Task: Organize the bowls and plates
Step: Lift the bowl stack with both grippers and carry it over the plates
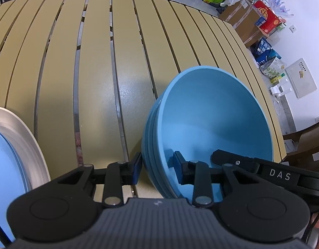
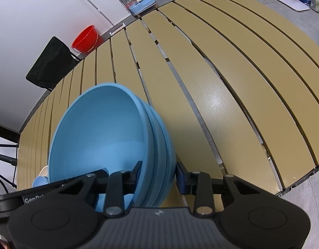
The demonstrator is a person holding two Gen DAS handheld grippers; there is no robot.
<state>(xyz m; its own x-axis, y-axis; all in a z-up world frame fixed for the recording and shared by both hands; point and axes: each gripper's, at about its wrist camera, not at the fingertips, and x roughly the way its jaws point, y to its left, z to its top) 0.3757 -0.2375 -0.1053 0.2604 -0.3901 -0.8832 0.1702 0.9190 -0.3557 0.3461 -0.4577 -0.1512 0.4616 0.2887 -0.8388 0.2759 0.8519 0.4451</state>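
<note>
A stack of several nested blue bowls (image 1: 217,120) is held between both grippers above the slatted yellow table (image 1: 97,62). My left gripper (image 1: 157,166) is shut on the stack's near rim, one finger outside, one inside. In the right wrist view the same stack (image 2: 101,132) is gripped by my right gripper (image 2: 159,174) on the opposite rim, one finger inside, one outside. The right gripper's body also shows in the left wrist view (image 1: 269,172), reaching into the bowl. A blue plate (image 1: 3,166) lies on a cream tray (image 1: 32,145) at far left.
The table edge (image 1: 269,95) runs along the right, with boxes and bags (image 1: 253,18) on the floor beyond. In the right wrist view a red bucket (image 2: 86,39) and a black chair (image 2: 51,64) stand past the table's far side.
</note>
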